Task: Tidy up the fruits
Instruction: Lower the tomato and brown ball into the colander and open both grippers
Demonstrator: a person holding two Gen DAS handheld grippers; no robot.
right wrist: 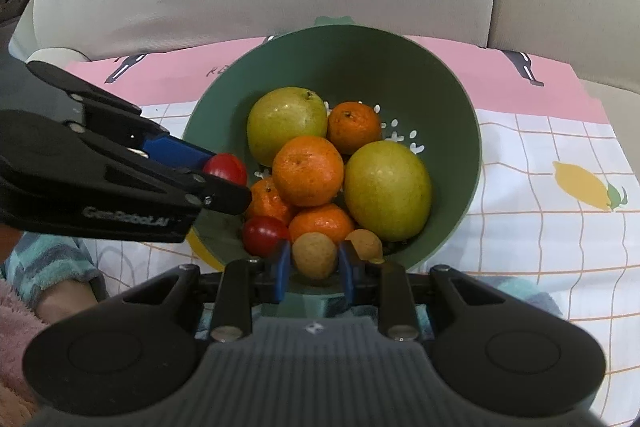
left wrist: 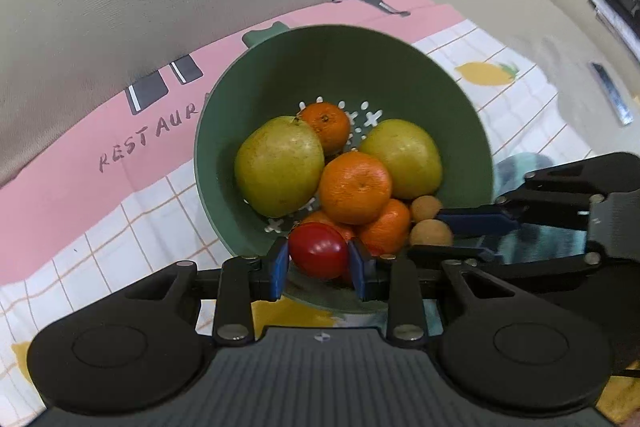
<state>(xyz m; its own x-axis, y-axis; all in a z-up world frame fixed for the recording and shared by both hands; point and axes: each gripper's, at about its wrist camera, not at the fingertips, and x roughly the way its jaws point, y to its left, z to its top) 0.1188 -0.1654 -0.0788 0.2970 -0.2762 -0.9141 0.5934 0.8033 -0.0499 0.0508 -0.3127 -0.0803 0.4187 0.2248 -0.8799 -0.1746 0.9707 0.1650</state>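
While both grippers work at the near rim of the green colander, the left gripper is clamped on a red tomato and the right gripper on a tan longan, both just above the heaped fruit. Too hard a squeeze could split the tomato. Either lift may nudge the oranges and second longan, or tip the colander on its cloth.

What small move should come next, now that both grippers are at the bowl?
Probably lift both straight up. The left gripper is shut on a red tomato, the right gripper on a tan longan, both at the green bowl's near rim.
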